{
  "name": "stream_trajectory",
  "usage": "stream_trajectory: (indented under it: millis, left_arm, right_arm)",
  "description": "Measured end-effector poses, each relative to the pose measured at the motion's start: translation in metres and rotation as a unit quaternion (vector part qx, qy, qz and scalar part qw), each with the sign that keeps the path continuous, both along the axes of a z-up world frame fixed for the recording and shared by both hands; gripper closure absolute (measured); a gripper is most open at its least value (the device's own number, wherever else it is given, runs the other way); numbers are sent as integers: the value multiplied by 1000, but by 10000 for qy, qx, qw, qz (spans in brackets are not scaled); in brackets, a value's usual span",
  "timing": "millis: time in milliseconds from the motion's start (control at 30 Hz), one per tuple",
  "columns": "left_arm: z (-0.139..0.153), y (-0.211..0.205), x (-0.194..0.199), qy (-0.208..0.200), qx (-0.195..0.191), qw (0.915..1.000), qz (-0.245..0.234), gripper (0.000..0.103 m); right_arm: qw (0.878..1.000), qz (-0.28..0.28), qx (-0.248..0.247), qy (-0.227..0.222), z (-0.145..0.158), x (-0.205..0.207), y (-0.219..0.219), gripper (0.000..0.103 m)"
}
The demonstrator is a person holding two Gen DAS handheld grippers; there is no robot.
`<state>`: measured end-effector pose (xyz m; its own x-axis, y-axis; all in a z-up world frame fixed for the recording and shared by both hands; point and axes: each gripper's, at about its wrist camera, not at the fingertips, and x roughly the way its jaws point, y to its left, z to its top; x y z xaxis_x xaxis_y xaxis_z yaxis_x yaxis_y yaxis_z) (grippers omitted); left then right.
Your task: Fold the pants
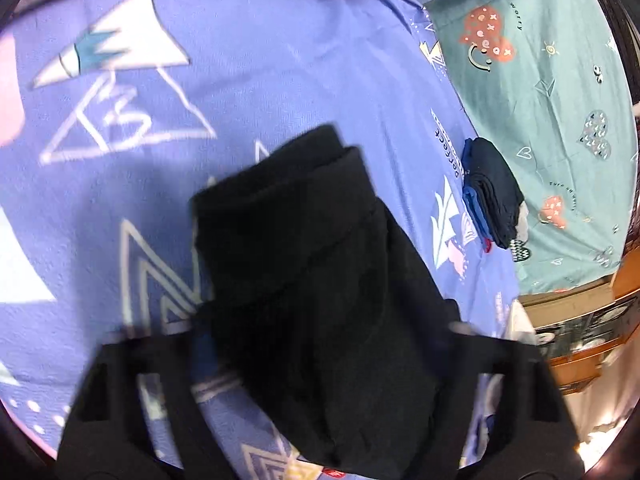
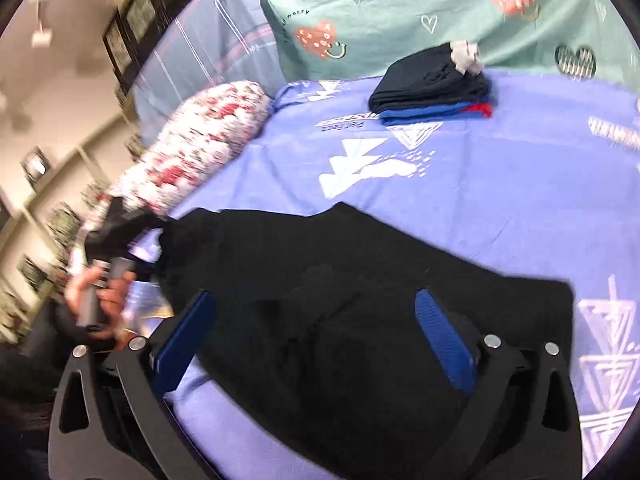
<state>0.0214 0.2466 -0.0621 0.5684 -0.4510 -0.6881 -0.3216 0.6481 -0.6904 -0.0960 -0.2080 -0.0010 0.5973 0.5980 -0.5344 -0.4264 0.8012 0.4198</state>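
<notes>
Right wrist view: a bed under a periwinkle sheet (image 2: pixel 500 200) printed with white triangles fills the scene, open cloth beyond the spread right hand-held gripper (image 2: pixel 316 336). Black pants (image 2: pixel 320 272) lie flat beneath its blue pads, untouched. Left hand-held gripper (image 1: pixel 320 344) straddles the pants; grip unclear. Folded clothes stack (image 2: pixel 432 84) sits well ahead.

Two handheld black grippers

The right gripper (image 2: pixel 316 340) has matte black angular arms, round silver screws and ribbed blue pads (image 2: pixel 444 344); the left gripper (image 1: pixel 320 360) shows black, blurred arms.
</notes>
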Motion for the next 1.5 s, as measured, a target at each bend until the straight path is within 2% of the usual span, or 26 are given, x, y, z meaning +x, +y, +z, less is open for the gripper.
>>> stream_trajectory:
  millis: [33,100,200,267,333,367,433,500,567,600,633,667,733,767,833,900,967,1100,1133,1167,1267,1333,1367,1400,1467,1500]
  left_arm:
    - [-5,1,-1,59,-159,9999,17,76]
    - [-8,3,-3,20,-268,9996,94,77]
    - [8,-8,-8,-318,-90,9994,35,83]
    - [43,-35,-18,-870,407,9948,-341,84]
    - [79,-69,-28,-1410,795,9831,-859,85]
    - [97,-91,-35,-1694,992,9732,-1197,85]
    - [130,-153,-54,-2275,1344,9405,-2135,85]
    - [135,-210,-67,-2445,1557,9085,-3011,84]
    - [115,-259,-70,-2164,1507,8812,-3924,68]
    - [93,-283,-67,-1811,1452,8701,-4348,62]
    - [76,-296,-62,-1530,1381,8634,-4606,47]
    - [54,-307,-56,-1111,1205,8590,-4851,44]
    - [45,-308,-54,-961,920,8587,-4949,38]
    - [50,-306,-56,-1049,905,8573,-4959,21]
    - [67,-297,-64,-1383,862,8531,-4957,2]
    - [82,-285,-75,-1713,981,8503,-4879,2]
    - [86,-272,-76,-1803,976,8540,-4782,2]
    - [64,-257,-64,-1437,684,8728,-4614,2]
    - [57,-257,-62,-1333,602,8729,-4655,2]
    - [51,-260,-64,-1260,560,8698,-4738,2]
    - [46,-277,-74,-1246,537,8455,-5165,2]
    - [46,-285,-81,-1272,538,8326,-5364,2]
    - [44,-287,-81,-1243,495,8301,-5413,2]
    - [42,-289,-81,-1201,428,8287,-5450,2]
    - [41,-289,-80,-1177,347,8265,-5495,2]
    - [41,-291,-82,-1183,318,8232,-5544,2]
  right_arm:
    - [9998,67,167,98,-2,-1,-4,2]
    - [9984,72,407,378,-9,1,-13,2]
    - [9950,-33,700,711,-20,4,-23,2]
    - [9929,-191,852,809,-21,5,-33,2]
    - [9926,-382,865,762,-19,4,-44,2]
    - [9922,-517,887,713,-15,3,-52,2]
    - [9906,-661,1000,662,-7,3,-67,2]
    - [9885,-815,1148,551,3,1,-81,2]
    - [9863,-907,1285,498,8,0,-92,1]
    - [9844,-908,1390,577,7,1,-95,1]
    - [9826,-879,1473,717,3,3,-97,1]
    - [9805,-866,1522,887,-4,5,-98,1]
    - [9744,-836,1537,1412,-26,9,-96,1]
    - [9703,-768,1560,1684,-36,10,-94,1]
    - [9670,-597,1555,1927,-45,7,-90,1]
    - [9675,-427,1533,1965,-43,4,-84,1]
    - [9664,-172,1617,1993,-38,3,-77,1]
    - [9704,69,1104,2149,-34,5,-52,1]
    - [9685,140,1075,2240,-37,7,-47,1]
    - [9676,144,999,2313,-39,9,-43,1]
    - [9665,140,785,2441,-40,13,-35,1]
    - [9687,171,706,2373,-37,14,-32,8]
    - [9704,178,707,2301,-34,13,-34,21]
    - [9714,166,781,2235,-31,13,-38,43]
    - [9718,173,980,2137,-25,13,-46,55]
    - [9719,192,1037,2103,-22,11,-49,54]
